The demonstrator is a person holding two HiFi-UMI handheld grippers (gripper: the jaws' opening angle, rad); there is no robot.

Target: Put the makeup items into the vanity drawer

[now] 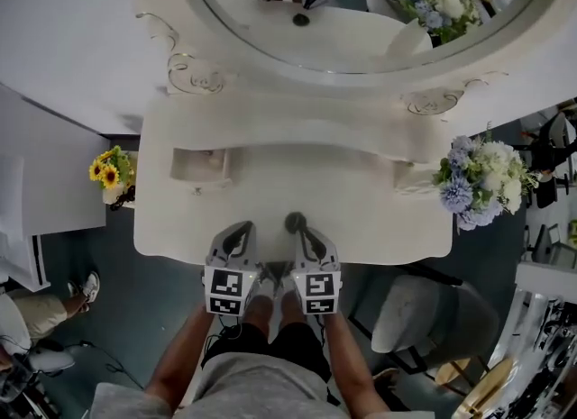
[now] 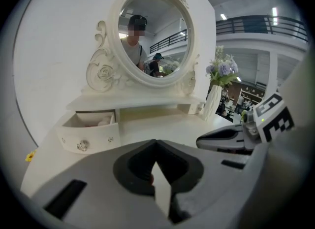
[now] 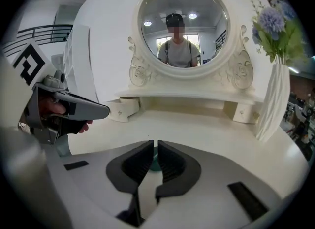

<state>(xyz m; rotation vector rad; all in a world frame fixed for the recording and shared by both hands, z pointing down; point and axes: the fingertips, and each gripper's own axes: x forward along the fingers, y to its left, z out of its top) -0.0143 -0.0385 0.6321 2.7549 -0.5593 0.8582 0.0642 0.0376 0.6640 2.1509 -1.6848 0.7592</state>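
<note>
The small teal makeup item (image 3: 153,164) is pinched in your right gripper (image 3: 153,147) at the front edge of the table (image 1: 379,219), well apart from the open drawer (image 1: 198,167). Your left gripper (image 2: 156,144) is closed and seems empty. The item has yet to go into the drawer.

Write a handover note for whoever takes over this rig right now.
Left gripper: shut; a reddish speck shows between the pads, unclear what.
Right gripper: shut on a small teal item.
Both are side by side over the vanity's front edge.
Left drawer: open, something pale inside. Right drawer: closed.
To do: teal item into the open drawer.
</note>
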